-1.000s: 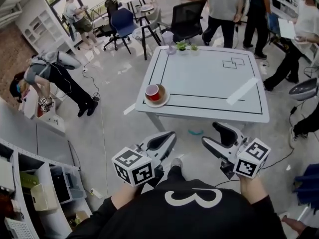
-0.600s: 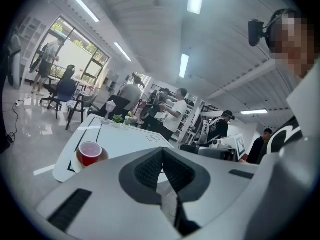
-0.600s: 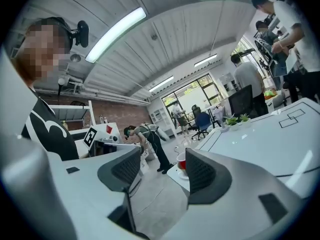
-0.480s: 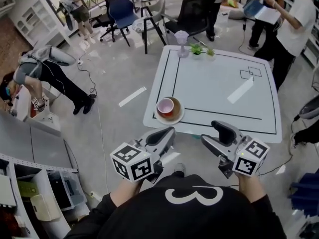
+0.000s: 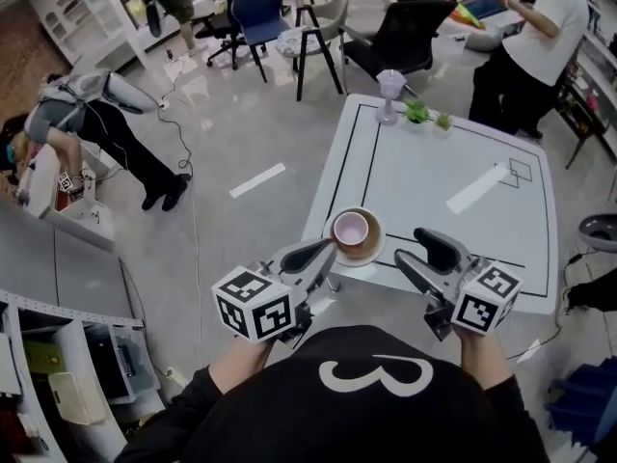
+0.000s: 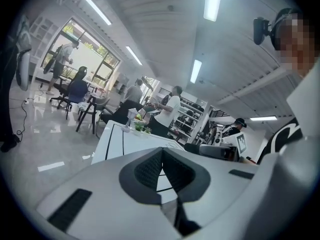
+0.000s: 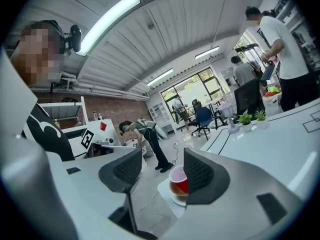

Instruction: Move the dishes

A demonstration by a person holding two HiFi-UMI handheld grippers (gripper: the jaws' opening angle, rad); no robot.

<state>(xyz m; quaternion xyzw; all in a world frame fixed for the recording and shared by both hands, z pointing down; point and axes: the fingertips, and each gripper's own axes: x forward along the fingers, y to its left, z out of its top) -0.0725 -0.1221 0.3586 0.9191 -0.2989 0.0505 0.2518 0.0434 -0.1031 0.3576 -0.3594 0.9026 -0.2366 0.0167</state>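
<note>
A pink cup (image 5: 350, 228) stands on a brown saucer (image 5: 371, 249) at the near left corner of the white table (image 5: 453, 162). My left gripper (image 5: 323, 249) is shut with nothing in it, its tip just short of the saucer's near rim. In the left gripper view its pads (image 6: 150, 169) meet, with the table (image 6: 125, 141) beyond them. My right gripper (image 5: 422, 252) is open and empty, over the table's near edge to the right of the saucer. The right gripper view looks between the spread fingers of this gripper (image 7: 161, 173) at the cup (image 7: 178, 183).
A glass vase (image 5: 390, 85) and two small potted plants (image 5: 416, 111) stand at the table's far edge. A white strip (image 5: 477, 189) lies on the table. A black chair (image 5: 410, 32) and a person in white (image 5: 525, 46) are behind it. Shelving (image 5: 58, 355) stands at my left.
I have come closer to the table, so the cup and saucer now sit right in front of my left gripper. Neither gripper's jaws have changed.
</note>
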